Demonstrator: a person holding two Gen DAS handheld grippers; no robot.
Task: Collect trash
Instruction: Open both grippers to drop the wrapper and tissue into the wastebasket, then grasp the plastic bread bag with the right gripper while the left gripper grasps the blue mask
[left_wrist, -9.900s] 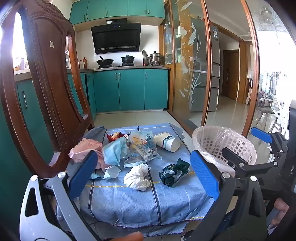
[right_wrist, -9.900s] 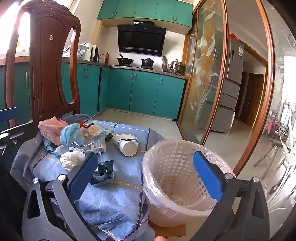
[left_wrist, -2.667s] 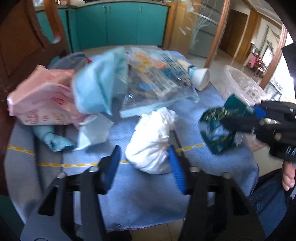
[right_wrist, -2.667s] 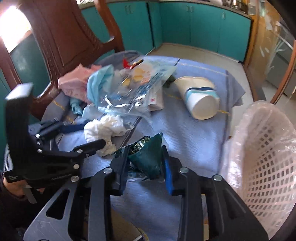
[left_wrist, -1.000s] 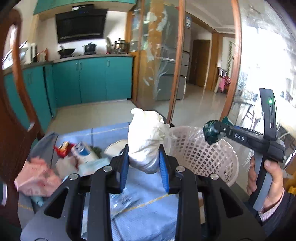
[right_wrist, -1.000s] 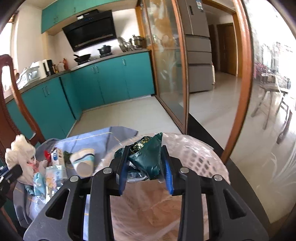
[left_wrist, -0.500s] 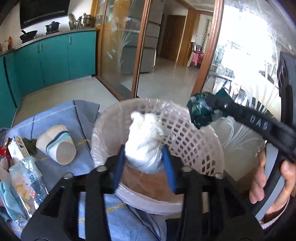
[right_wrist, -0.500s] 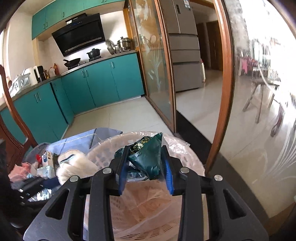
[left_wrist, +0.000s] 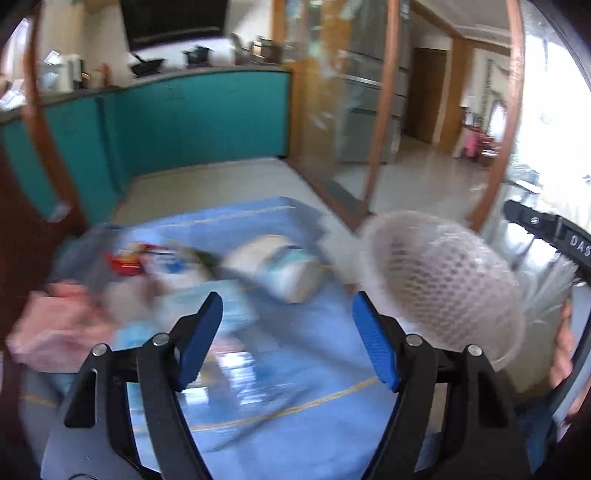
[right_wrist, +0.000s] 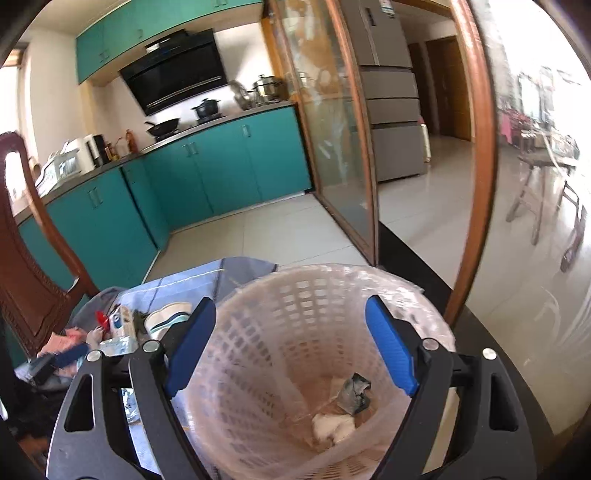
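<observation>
The right gripper (right_wrist: 291, 347) hangs over the white mesh basket (right_wrist: 295, 295), its jaws just spread wide with nothing between them. At the bottom of the basket lie a dark green wrapper (right_wrist: 354, 393) and, touching it on the near side, a white crumpled tissue (right_wrist: 332, 424). The left gripper (left_wrist: 288, 339) has also just been opening and is empty, aimed at the blue cloth (left_wrist: 288, 391) left of the basket. Farther off on the cloth lies a paper cup (left_wrist: 280, 266) on its side, and to its left blurred packets (left_wrist: 147, 258) and a pink bag (left_wrist: 55, 325).
</observation>
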